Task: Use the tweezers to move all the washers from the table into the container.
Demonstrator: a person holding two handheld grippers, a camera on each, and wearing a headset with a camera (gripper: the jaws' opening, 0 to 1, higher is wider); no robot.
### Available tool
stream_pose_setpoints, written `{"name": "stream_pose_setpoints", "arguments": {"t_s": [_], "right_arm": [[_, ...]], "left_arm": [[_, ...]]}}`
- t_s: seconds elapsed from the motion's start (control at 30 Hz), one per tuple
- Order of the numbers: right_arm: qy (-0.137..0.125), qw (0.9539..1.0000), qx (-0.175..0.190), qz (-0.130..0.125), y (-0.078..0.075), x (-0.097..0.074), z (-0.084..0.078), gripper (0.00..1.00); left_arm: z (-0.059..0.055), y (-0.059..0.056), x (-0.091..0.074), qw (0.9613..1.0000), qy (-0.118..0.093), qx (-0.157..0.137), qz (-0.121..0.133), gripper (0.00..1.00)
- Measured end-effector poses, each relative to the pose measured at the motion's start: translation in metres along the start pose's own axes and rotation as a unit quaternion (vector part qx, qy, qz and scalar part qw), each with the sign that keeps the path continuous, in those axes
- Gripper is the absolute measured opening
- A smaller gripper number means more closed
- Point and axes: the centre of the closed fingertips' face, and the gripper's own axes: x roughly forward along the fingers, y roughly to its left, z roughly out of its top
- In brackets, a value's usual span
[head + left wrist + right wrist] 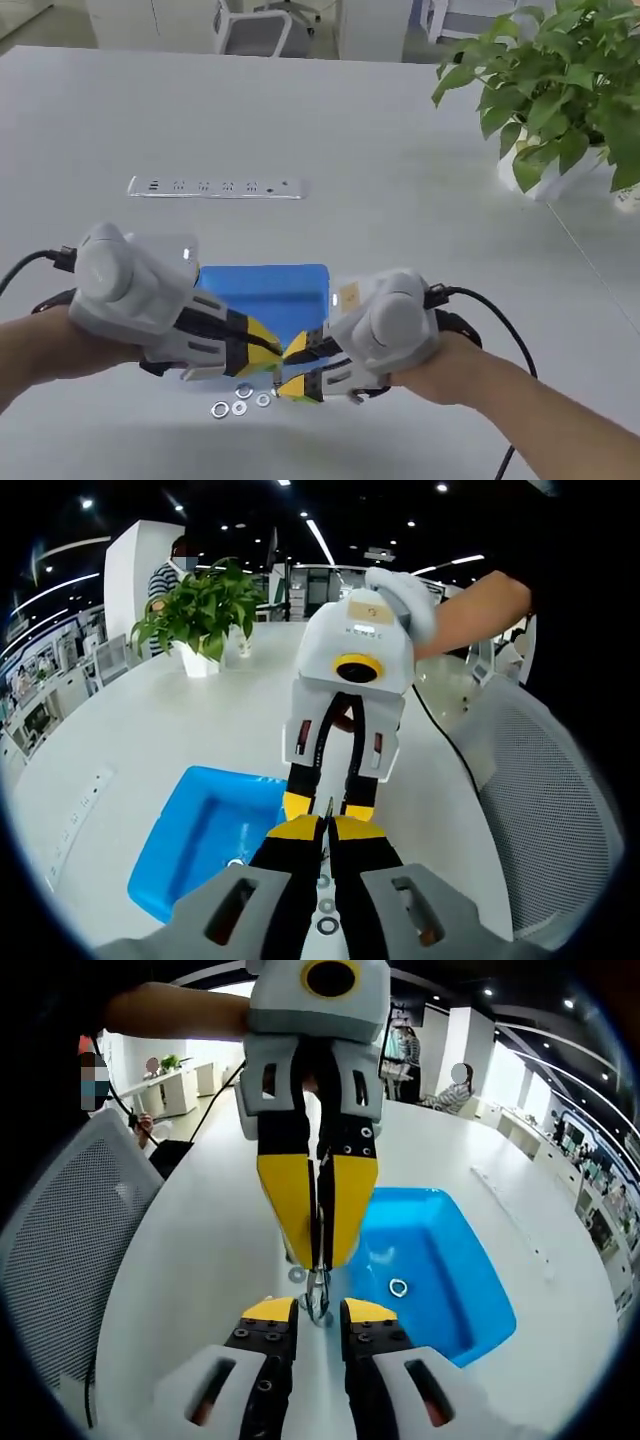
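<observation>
Several small metal washers lie on the white table in front of a blue container. One washer rests inside the container. My left gripper is shut on thin tweezers, whose tips point down at the table near a loose washer. My right gripper faces it, jaws open on either side of the tweezer tips. In the left gripper view, my left gripper meets the right gripper above more washers.
A white power strip lies farther back on the table. A potted plant stands at the back right. A mesh chair is beside the table's near edge. People sit at desks in the background.
</observation>
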Motion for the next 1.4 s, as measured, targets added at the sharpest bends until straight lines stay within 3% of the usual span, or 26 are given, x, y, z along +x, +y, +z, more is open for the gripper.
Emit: {"name": "stream_pose_setpoints", "arguments": {"t_s": [0.47, 1.4], "right_arm": [[0.010, 0.9999, -0.007, 0.007, 0.0012, 0.0108, -0.0056, 0.11], [0.000, 0.9999, 0.016, -0.001, 0.0023, 0.0104, -0.0021, 0.10]], "left_arm": [[-0.0008, 0.0005, -0.0016, 1.0000, 0.003, -0.005, -0.003, 0.06], [-0.0014, -0.0019, -0.0014, 0.9999, 0.009, -0.003, -0.005, 0.06]]}}
